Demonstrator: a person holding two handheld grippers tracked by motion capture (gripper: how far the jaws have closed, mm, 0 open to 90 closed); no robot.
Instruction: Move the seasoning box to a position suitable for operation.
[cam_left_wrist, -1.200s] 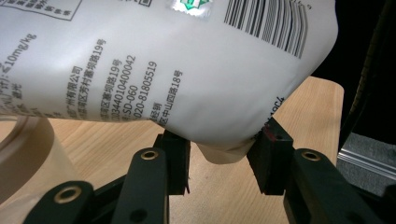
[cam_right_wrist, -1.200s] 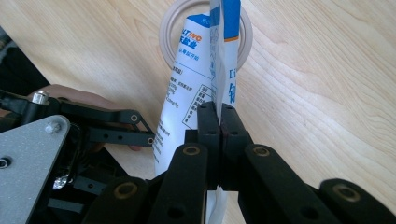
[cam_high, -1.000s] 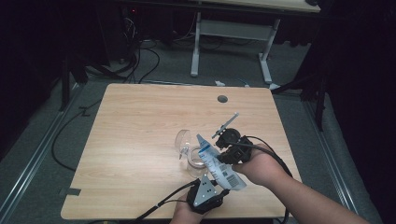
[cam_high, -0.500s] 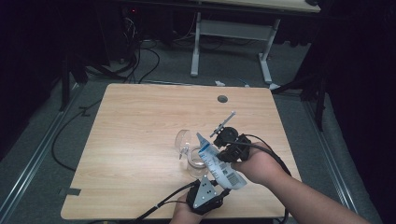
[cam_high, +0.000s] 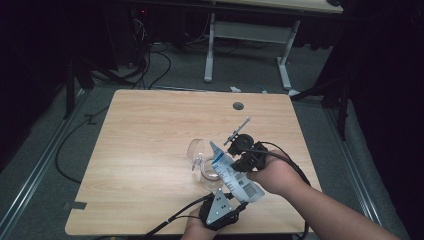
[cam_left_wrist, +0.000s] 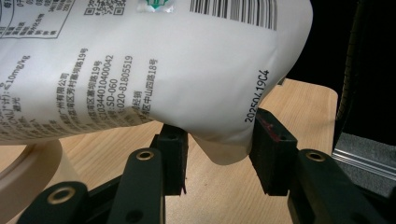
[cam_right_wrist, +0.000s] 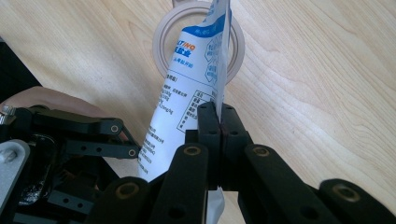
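Note:
A white pouch (cam_high: 231, 172) with blue print and a barcode slants over a clear glass jar (cam_high: 206, 181) near the table's front. My right gripper (cam_high: 226, 161) is shut on the pouch's upper side edge (cam_right_wrist: 223, 70), above the jar's beige-rimmed mouth (cam_right_wrist: 161, 42). My left gripper (cam_high: 239, 194) comes up from below. Its pads (cam_left_wrist: 271, 149) touch both sides of the pouch's bulging bottom corner (cam_left_wrist: 224, 135), and the jaws have just been opening a little. The jar's clear lid (cam_high: 195, 148) tilts open behind it.
The wooden table (cam_high: 150, 130) has a round cable hole (cam_high: 238, 106) at the back right. A metal pin (cam_high: 239, 129) sticks up from the right gripper. Cables (cam_high: 150, 65) and another desk's legs (cam_high: 210, 50) lie on the floor beyond.

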